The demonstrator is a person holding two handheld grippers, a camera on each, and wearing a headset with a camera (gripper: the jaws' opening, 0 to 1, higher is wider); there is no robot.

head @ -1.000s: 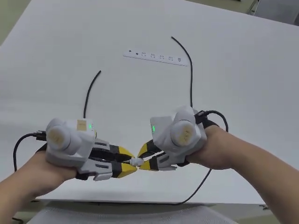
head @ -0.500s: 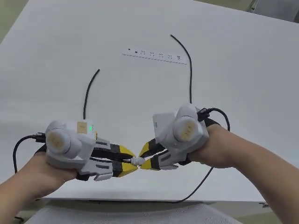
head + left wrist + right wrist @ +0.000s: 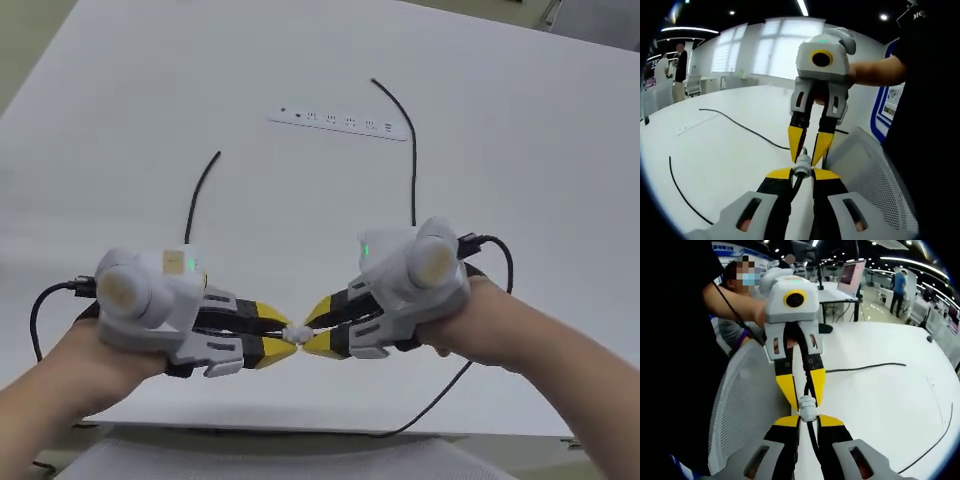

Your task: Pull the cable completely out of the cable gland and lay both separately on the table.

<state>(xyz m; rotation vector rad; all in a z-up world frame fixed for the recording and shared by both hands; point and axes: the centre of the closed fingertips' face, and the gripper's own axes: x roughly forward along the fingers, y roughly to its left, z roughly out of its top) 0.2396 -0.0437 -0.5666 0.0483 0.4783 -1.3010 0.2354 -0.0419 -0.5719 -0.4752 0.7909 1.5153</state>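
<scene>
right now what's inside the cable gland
A black cable runs through the white cable gland and shows on both sides of it. The stretch inside is covered by the gland's body and the jaw tips around it.

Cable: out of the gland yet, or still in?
Still in. Right gripper view: the cable enters the cable gland from below and leaves above it, between the jaws of the left gripper.

A broad white table (image 3: 150, 80) stands in a bright open office with tall glowing windows (image 3: 785, 50), strip and spot ceiling lights (image 3: 802, 6), a blue wall panel (image 3: 887, 95), a white mesh chair back (image 3: 747, 400), and a monitor (image 3: 851, 275) on a farther desk (image 3: 835, 294).
</scene>
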